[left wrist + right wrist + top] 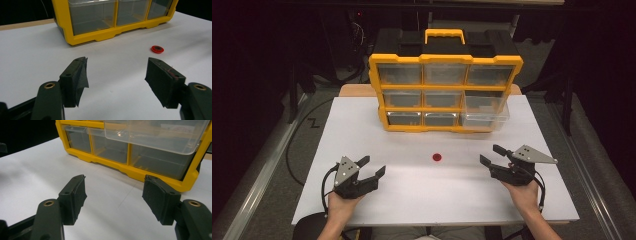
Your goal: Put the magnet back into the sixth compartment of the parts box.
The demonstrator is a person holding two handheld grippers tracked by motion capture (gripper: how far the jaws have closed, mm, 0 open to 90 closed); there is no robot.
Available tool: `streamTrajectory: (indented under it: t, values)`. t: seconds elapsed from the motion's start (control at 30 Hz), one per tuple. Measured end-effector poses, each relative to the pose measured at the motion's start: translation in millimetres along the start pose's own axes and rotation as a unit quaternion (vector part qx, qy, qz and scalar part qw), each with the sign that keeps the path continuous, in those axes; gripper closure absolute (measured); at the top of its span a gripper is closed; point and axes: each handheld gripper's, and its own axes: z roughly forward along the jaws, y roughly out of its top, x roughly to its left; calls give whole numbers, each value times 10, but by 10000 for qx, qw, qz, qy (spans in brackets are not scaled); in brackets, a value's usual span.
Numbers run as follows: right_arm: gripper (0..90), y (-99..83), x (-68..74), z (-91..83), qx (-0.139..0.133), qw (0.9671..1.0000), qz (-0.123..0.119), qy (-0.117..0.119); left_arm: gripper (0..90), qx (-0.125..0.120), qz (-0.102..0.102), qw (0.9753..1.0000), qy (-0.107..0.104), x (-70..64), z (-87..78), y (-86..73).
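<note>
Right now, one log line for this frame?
left gripper open, idle | right gripper open, idle | red cap on table, untouched | organizer middle-right drawer pulled out

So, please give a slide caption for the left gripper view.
Open left gripper faces a small red ring lying before the yellow drawer organizer.
</note>
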Motion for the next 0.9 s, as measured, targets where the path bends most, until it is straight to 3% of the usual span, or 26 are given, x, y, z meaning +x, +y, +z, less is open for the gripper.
streamTrajectory:
  t: [0.9]
  values:
    - [380, 164, 143, 264, 214, 9993, -58, 293, 333, -16, -18, 10000, 0, -4, -3, 0]
